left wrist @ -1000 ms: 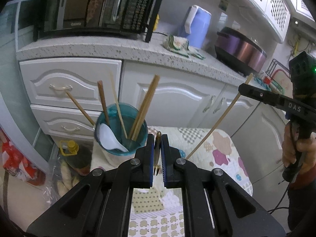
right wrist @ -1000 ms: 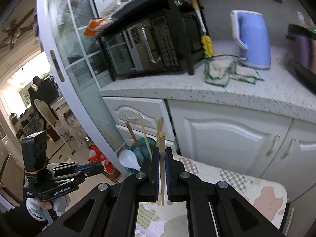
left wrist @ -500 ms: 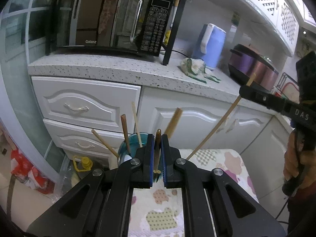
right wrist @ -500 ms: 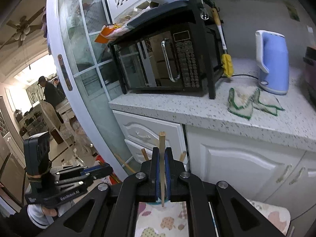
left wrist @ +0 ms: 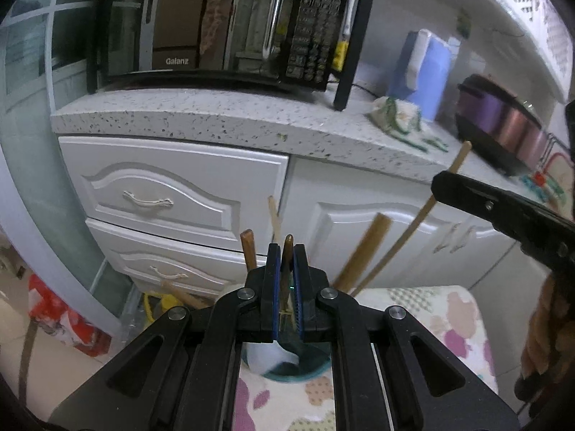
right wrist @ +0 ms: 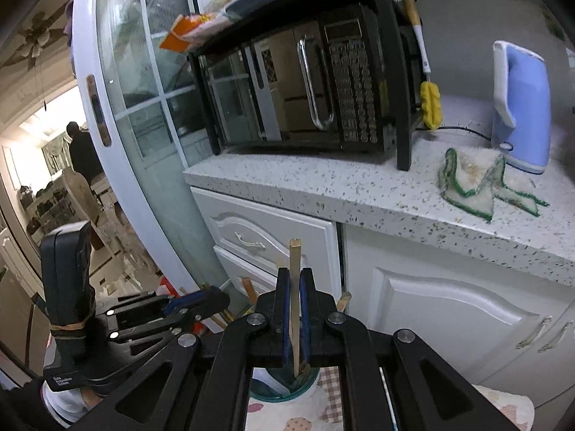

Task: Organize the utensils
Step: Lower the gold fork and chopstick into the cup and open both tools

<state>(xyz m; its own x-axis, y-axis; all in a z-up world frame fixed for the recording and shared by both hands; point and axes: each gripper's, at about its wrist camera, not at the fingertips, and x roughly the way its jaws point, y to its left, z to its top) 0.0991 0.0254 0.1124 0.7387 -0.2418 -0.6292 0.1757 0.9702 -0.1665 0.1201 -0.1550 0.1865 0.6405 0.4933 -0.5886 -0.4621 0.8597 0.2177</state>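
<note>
I have both tools over the teal utensil holder [left wrist: 298, 368], which stands on a stool-like seat with a patterned cloth cover [left wrist: 431, 319] in front of the white cabinets [left wrist: 172, 194]. The left tool [left wrist: 286, 287] is clenched on a dark, brown-tipped utensil [left wrist: 287, 248] that stands upright between the blue pads; the right tool [right wrist: 294, 309] is clenched on a pale square-section chopstick [right wrist: 294, 280], its lower end already just inside the holder's mouth.

To do this step well, I judge each stick should go down nearly vertical and centred over the opening, one tool at a time so the two do not crowd each other at the rim. I would let go only once the lower end is well below the rim, and ease the pads apart slowly so the stick settles against the others instead of tipping out. The holder already carries several wooden sticks [left wrist: 363, 251] and a white spoon [left wrist: 273, 355], so I would aim for the free gap, not onto the spoon's bowl.

Much is hidden from me. The tools' black bodies cover most of the holder in both views, so I cannot see its base or how full it is. I cannot tell what kind of utensil the left tool carries; only its tip and a blurred stretch show. The leaning sticks are smeared by motion, and their count is uncertain. In the left view, only one finger of the right tool [left wrist: 503, 212] shows, with the hand [left wrist: 546, 327] behind it cut by the frame edge.
</note>
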